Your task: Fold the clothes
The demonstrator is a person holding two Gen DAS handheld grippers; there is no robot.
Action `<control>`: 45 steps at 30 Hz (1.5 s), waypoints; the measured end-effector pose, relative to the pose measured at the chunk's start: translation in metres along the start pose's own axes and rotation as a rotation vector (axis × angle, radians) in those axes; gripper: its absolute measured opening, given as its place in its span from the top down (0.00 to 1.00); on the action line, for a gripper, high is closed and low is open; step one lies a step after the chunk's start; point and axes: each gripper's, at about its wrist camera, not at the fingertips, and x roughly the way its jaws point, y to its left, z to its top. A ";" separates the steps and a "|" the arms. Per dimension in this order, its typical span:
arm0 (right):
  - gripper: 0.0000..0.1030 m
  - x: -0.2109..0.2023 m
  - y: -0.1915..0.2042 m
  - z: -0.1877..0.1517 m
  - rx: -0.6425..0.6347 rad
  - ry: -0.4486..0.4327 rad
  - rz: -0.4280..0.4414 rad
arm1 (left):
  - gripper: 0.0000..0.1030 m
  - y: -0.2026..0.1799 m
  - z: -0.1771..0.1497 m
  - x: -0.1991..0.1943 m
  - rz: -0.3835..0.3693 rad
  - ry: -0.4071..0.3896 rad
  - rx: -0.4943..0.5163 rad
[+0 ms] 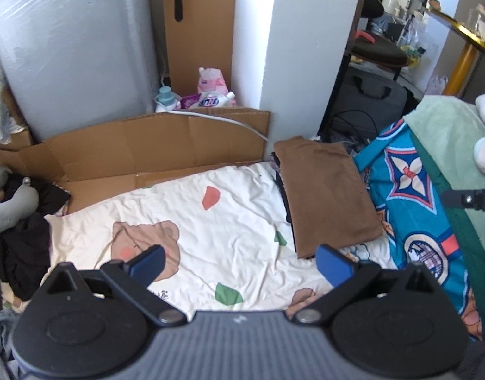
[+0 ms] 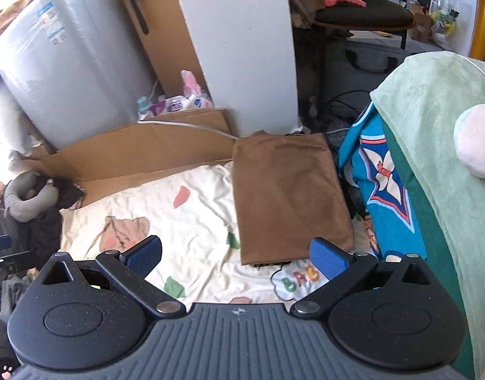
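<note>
2 claws, left claw (image 1: 240, 264) & right claw (image 2: 236, 255), both released above sheet (image 1: 217, 231) w/ folded brown garment (image 2: 286, 196).

Bear-print sheet (image 1: 210, 237) bare at centre; folded brown garment (image 1: 327, 196) right, dark clothes heap (image 1: 27, 253) left, cardboard (image 1: 153, 148) behind.

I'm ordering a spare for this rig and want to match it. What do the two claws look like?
Both look alike. The left claw and right claw each have two blue, textured pads on black linkage bars with silver pivot pins, above a ribbed grey body flanked by round black discs. A small white mark sits at the centre of each body. No cables, sleeves or hands show.
</note>
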 end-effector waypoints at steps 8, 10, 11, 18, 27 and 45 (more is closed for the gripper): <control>0.01 -0.059 0.028 -0.016 -0.024 -0.048 0.010 | 0.01 0.014 -0.010 -0.060 -0.010 -0.080 -0.049; 0.01 -0.076 0.032 -0.024 -0.023 -0.063 0.007 | 0.01 0.016 -0.017 -0.074 -0.023 -0.097 -0.068; 0.01 -0.082 0.033 -0.028 -0.022 -0.068 0.003 | 0.00 0.017 -0.021 -0.080 -0.024 -0.102 -0.072; 0.01 -0.115 0.042 -0.048 -0.029 -0.099 -0.024 | 0.00 0.029 -0.046 -0.113 0.010 -0.154 -0.109; 0.01 -0.132 0.066 -0.072 -0.090 -0.134 -0.037 | 0.00 0.046 -0.077 -0.143 0.069 -0.185 -0.198; 0.01 -0.134 0.073 -0.126 -0.136 -0.116 -0.067 | 0.00 0.016 -0.121 -0.134 0.129 -0.155 -0.258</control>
